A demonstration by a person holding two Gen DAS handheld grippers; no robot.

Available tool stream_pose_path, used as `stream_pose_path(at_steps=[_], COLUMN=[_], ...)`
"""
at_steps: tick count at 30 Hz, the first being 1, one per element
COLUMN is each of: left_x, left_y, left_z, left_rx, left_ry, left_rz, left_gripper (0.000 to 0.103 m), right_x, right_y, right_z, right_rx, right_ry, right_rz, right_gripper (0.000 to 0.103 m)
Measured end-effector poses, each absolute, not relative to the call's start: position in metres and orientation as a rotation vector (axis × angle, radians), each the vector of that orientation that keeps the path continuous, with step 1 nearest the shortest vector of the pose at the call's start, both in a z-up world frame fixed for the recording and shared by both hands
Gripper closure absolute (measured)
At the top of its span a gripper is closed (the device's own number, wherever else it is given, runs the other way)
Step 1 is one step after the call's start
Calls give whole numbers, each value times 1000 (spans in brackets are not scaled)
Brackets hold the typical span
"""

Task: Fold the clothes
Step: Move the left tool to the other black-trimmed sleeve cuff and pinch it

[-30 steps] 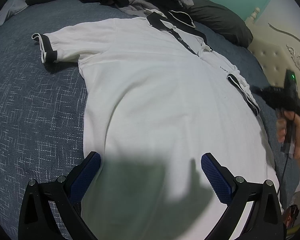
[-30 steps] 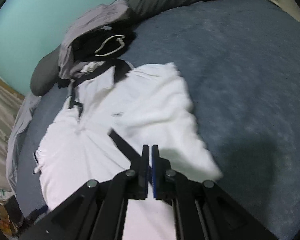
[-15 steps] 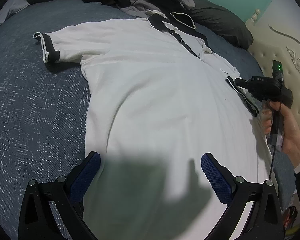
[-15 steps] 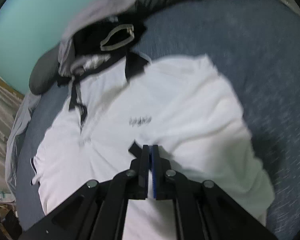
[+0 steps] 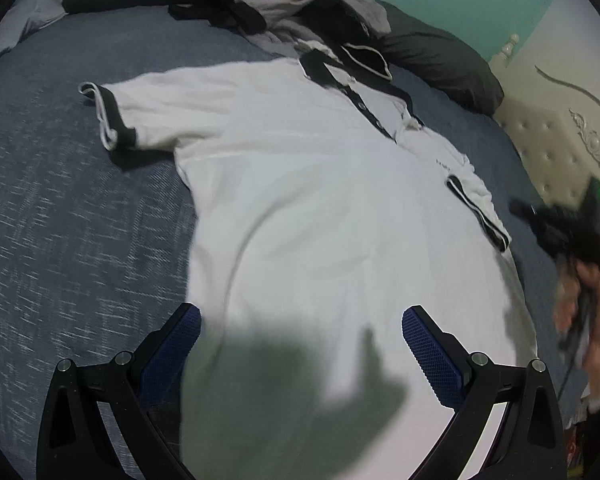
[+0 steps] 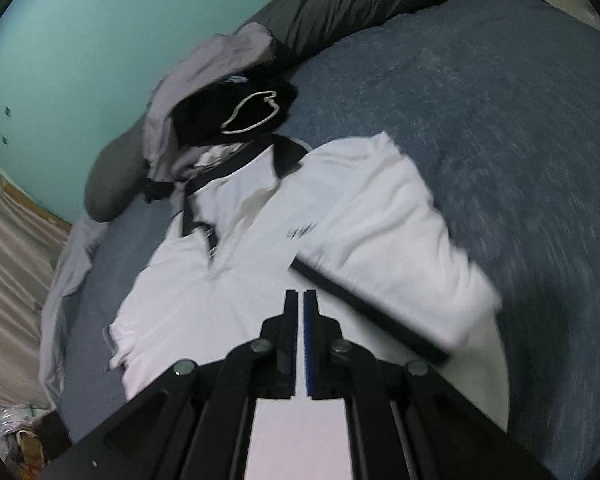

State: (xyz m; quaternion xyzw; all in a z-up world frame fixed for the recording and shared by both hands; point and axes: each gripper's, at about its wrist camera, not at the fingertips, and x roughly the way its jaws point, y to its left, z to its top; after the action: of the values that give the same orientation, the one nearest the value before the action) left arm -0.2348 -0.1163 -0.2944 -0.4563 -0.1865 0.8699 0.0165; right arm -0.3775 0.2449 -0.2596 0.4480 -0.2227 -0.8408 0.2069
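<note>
on the blue bed (image 5: 72,216) my white polo shirt (image 5: 320,208) lies flat, collar toward the pillows (image 5: 440,68), long axis running back to me. only my left view shows my right gripper (image 5: 556,220). left gripper (image 5: 300,344) gapes wide, empty; right one pinched closed, holding nothing.

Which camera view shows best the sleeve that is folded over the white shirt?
The right wrist view shows the folded sleeve best: it fills the frame's centre-right, its black cuff across the white shirt. The left wrist view shows that sleeve only small, near the right edge.
</note>
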Motion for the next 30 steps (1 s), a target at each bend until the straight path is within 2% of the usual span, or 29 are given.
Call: stream_pose_path(at_steps=[10, 13, 18, 25, 30], left_x=[-235, -237, -251, -280, -295], left_y=[-184, -205, -234, -254, -271], left_z=[-283, -280, -277, -276, -276], left_rx=[-1396, -1387, -1430, -1477, -1483], left_ry=[-689, -720, -722, -646, -683], left_rz=[2884, 2953, 3029, 3058, 3058], left_gripper=[0, 0, 0, 0, 0], right_x=[-303, -290, -283, -283, -284], right_y=[236, 230, 221, 223, 227], right_z=[-273, -276, -279, -287, -287], right_rx=[1222, 1208, 1189, 1185, 1173], right_ry=[-708, -678, -619, -658, -681], right_rz=[-2226, -2198, -2176, -2157, -2164], right_gripper=[101, 101, 101, 100, 100])
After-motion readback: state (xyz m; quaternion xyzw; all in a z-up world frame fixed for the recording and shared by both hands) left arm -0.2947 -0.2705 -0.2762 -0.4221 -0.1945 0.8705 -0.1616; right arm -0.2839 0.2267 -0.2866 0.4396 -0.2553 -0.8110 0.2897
